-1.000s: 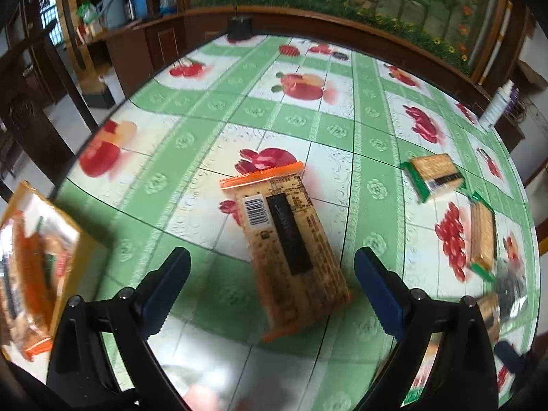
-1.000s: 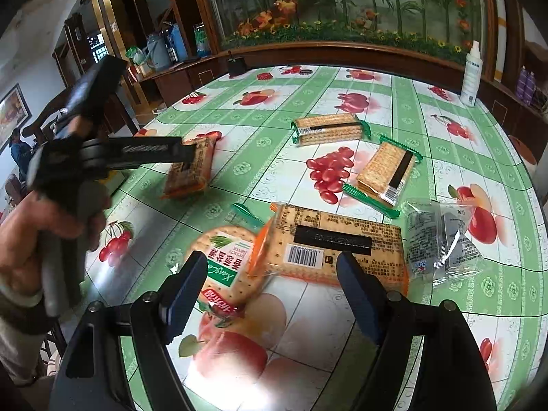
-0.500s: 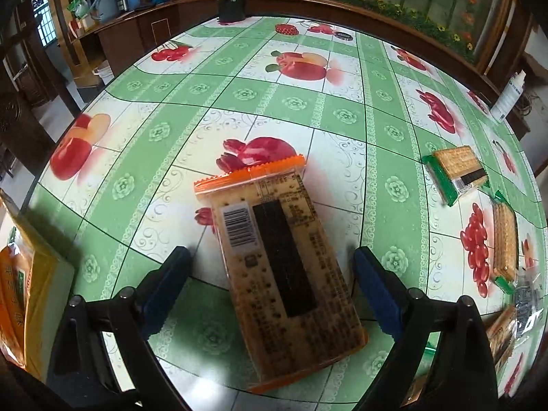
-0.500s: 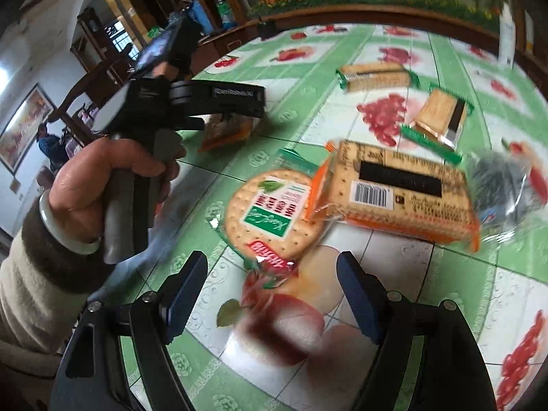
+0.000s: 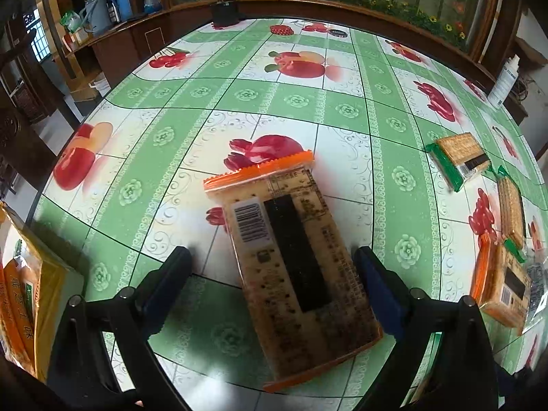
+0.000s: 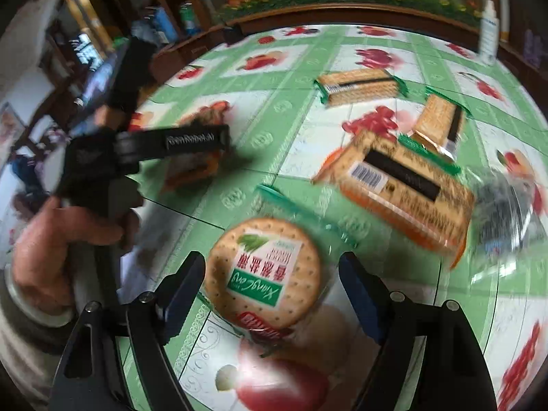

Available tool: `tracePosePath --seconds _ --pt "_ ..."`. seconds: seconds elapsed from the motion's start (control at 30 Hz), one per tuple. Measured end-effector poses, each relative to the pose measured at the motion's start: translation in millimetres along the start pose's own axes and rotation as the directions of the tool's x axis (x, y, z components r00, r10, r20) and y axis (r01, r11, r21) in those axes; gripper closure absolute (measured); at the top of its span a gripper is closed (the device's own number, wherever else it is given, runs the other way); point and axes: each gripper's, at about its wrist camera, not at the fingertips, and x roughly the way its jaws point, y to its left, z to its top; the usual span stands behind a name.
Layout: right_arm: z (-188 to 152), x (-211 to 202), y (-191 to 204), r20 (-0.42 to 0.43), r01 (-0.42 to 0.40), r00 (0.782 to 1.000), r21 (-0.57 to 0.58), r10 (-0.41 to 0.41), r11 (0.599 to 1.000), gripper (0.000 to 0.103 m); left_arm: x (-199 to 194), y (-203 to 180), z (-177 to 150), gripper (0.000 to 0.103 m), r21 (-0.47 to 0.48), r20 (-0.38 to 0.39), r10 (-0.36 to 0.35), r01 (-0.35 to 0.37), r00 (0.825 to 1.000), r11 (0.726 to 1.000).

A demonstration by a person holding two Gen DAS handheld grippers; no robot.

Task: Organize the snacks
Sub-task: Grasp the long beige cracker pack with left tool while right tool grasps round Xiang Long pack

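The left gripper point(image 5: 270, 274) hung over the green fruit-print tabletop point(image 5: 308, 102) with its jaws spread wide — an orange-edged cracker pack point(image 5: 291, 263) lay between them at lower centre of the left wrist view, barcode side up, slanting from upper left to lower right, and neither pad pressed on it. At the right edge of that view sat two green-edged cracker packs point(image 5: 459, 157) and, below them, a second orange-edged pack point(image 5: 500, 284); a yellow snack bag point(image 5: 27, 294) showed at the far left edge. Over in the right wrist view, blurred by motion, the right gripper point(image 6: 272, 281) had its jaws opening around a round cracker pack point(image 6: 263, 274) at lower centre — the pack lay on the tabletop between the pads, which stood just clear of it on both sides. At left of that frame a hand point(image 6: 65, 246) held the black handle of the left gripper above its pack. A white bottle point(image 6: 488, 30) stood at the upper right.
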Motion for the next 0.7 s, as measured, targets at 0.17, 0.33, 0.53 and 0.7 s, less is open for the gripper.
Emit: tracePosePath --seconds 0.17,0.33,0.53,0.7 --pt "-1 6 5 0.047 0.104 0.993 0.101 -0.109 0.989 0.020 -5 0 -3 0.022 0.021 0.028 -0.007 0.007 1.000 1.000" --pt "6 17 18 0.050 0.186 0.980 0.077 -0.190 0.979 0.017 -10 2 -4 0.039 0.039 0.034 -0.019 0.017 0.999 0.999" --pt "4 26 27 0.069 0.252 0.966 -0.040 -0.249 0.967 0.018 -12 8 -7 0.045 0.051 0.039 -0.039 0.037 0.999 0.998" --pt "-1 16 22 0.062 0.225 0.974 -0.104 -0.219 0.969 0.027 -17 19 -11 0.047 0.034 0.022 -0.068 0.068 0.997 0.997"
